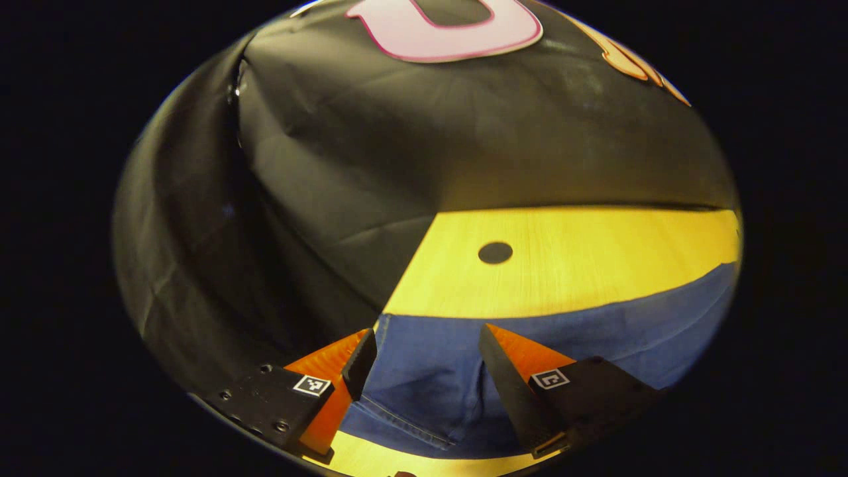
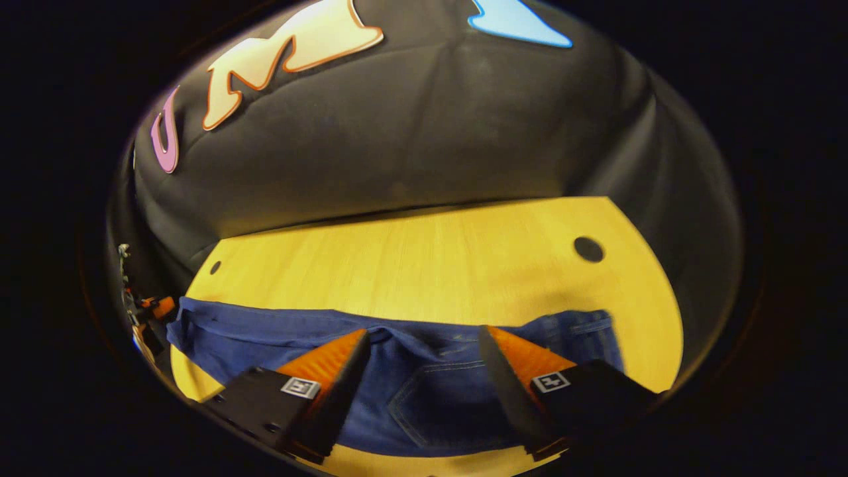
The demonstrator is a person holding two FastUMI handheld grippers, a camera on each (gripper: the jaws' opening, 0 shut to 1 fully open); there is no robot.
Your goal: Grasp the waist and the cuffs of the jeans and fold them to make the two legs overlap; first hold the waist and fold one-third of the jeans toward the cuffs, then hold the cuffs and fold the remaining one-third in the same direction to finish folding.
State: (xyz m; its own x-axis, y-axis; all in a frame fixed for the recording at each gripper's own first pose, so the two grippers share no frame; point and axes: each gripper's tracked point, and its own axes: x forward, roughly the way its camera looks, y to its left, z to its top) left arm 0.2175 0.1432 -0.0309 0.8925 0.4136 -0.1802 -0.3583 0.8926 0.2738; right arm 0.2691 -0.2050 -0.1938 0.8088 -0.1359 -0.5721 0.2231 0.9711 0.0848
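Both your grippers, left gripper (image 1: 424, 354) and right gripper (image 2: 424, 354), hover wide open, holding nothing, over the blue denim jeans (image 2: 430, 391) lying flat on the yellow wooden table (image 2: 430, 265). Likely first step: lower, pinch waist and cuffs.

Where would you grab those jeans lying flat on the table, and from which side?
Grip the jeans at the near edge, coming from above. They lie flat on the table, so the open right gripper should pinch the seamed waist end, the left gripper the cuffs.
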